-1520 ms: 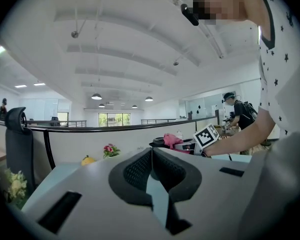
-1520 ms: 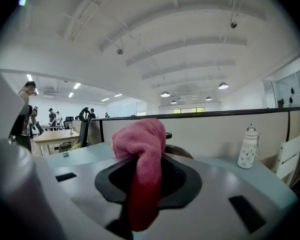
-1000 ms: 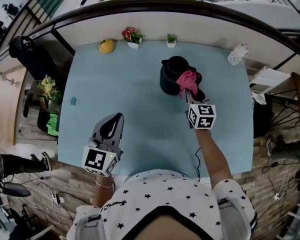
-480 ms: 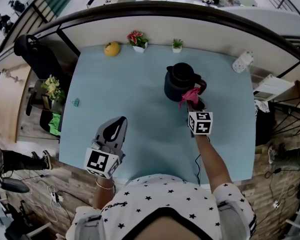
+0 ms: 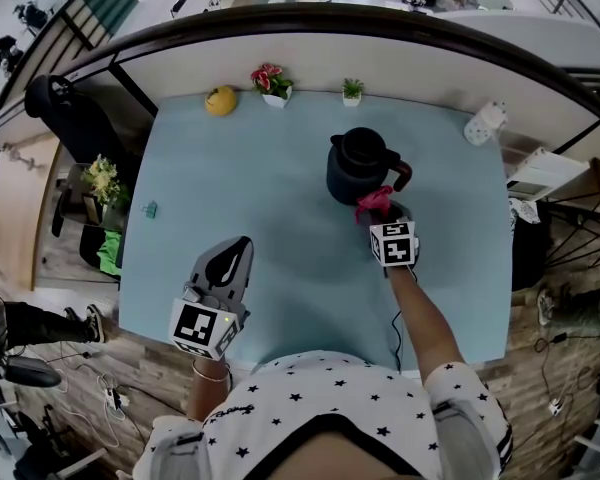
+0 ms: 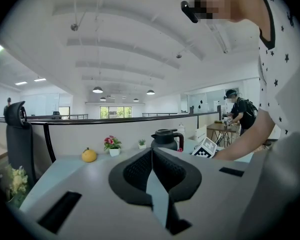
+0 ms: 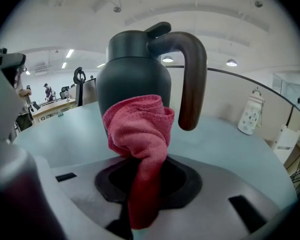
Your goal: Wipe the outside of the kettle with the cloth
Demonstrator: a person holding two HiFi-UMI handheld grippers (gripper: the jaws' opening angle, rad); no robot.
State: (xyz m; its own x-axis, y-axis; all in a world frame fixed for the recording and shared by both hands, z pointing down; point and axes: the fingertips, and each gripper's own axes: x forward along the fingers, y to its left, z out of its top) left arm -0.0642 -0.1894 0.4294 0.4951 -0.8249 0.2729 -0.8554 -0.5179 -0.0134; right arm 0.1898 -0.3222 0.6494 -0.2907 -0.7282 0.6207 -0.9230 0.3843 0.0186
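The dark kettle (image 5: 358,166) stands right of centre on the pale-blue tabletop (image 5: 240,168), open surface spreading left. Right tongs (image 5: 381,211), clamped on the pink cloth (image 5: 374,202), hold it against the kettle's side. Left tongs (image 5: 231,252) hover closed, empty.

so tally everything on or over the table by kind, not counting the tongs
kettle: 1
red cloth: 1
potted plants: 2
yellow fruit: 1
white ornament: 1
small teal item: 1
total: 7

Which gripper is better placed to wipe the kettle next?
Right. The right gripper is shut on the pink cloth, held at the kettle near its handle. The left gripper is shut on nothing, well back from the kettle.
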